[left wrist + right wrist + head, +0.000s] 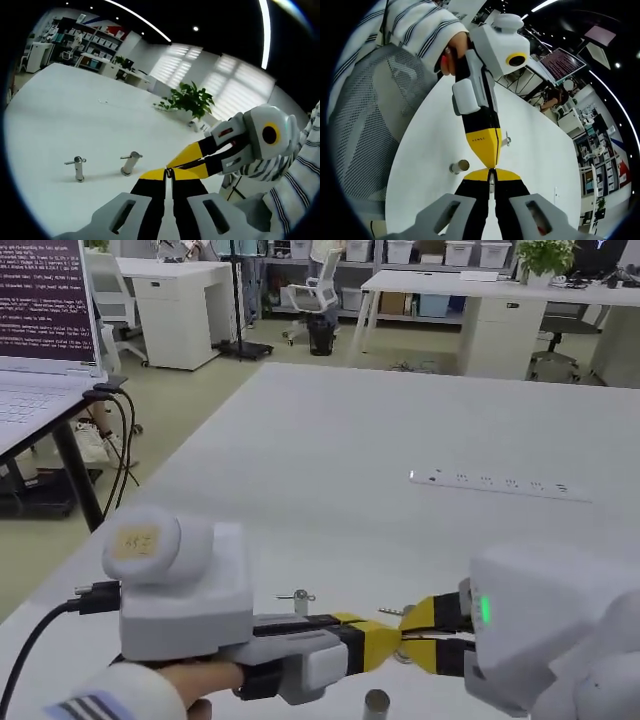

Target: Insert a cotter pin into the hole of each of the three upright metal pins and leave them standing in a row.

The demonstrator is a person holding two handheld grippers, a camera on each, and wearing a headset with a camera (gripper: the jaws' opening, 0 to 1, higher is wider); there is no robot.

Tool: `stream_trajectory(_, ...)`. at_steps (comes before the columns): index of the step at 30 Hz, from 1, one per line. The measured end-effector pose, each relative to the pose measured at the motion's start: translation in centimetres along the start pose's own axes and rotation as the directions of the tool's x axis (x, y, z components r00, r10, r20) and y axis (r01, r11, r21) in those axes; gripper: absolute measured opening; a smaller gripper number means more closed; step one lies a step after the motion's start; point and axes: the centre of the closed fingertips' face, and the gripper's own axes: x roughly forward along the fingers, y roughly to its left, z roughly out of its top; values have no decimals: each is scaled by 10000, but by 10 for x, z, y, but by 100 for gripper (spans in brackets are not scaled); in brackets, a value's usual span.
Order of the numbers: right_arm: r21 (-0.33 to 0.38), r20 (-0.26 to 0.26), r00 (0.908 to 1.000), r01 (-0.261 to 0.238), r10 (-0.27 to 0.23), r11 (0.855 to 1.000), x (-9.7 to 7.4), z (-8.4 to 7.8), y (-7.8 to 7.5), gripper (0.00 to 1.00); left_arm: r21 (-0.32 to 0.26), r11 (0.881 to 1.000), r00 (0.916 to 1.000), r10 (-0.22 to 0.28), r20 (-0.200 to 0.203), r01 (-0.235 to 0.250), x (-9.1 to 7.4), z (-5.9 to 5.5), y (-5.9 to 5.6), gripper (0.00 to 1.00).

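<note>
Currently, on the flat white workbench top point(420, 430), the task pieces stand as follows. In the left gripper view, the first short grey metal pin point(78, 170) is upright, with a thin silver cotter pin point(74, 161) crossing its head. Just beside it, the second grey metal pin point(129, 165) carries a second silver cotter pin point(132, 155) through its top and appears tilted in that view. In the head view, the third plain grey metal pin point(376, 703) stands at the near edge of the bench, close below the two grippers.

Fingers: the white-bodied left gripper point(169, 176), with black and yellow fingers, has its jaws pressed fully together, tip against tip. The right gripper point(492, 177), of the same build, has its jaws pressed together likewise. The two pairs of yellow tips meet nose to nose just above the bench, touching or very nearly so. A thin grey sliver shows in the seam at the right gripper's tips. It is too small to identify, so I cannot tell whether either gripper holds a cotter pin.

Other items: a long white power strip point(500, 484) lies farther back on the bench, well apart from the pins. An open silver laptop point(40, 360) sits on a separate stand to the left.
</note>
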Motion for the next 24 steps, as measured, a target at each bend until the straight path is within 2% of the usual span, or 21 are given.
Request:
stream_trajectory(5, -10, 68, 10000, 0, 0, 10000, 0, 2, 0, 0, 42, 10000, 10000, -1, 12, 1, -1, 0, 1, 0)
stream_trajectory(10, -5, 149, 9999, 33, -33, 10000, 0, 4, -1, 0, -411, 9991, 10000, 55, 69, -52, -3, 1, 1, 0)
stream_trajectory(13, 34, 240, 9997, 25, -26, 10000, 0, 6, -1, 0, -409, 9991, 10000, 51, 64, -49, -4, 1, 1, 0)
stream_trajectory(16, 8, 321, 9995, 33, -34, 10000, 0, 7, 0, 0, -666, 9977, 9999, 93, 47, -90, -6, 1, 2, 0)
stream_trajectory(24, -105, 468, 9989, 15, -10, 9999, 1, 9, 0, 0, -680, 9976, 9999, 93, 45, -90, -8, 0, 3, 0)
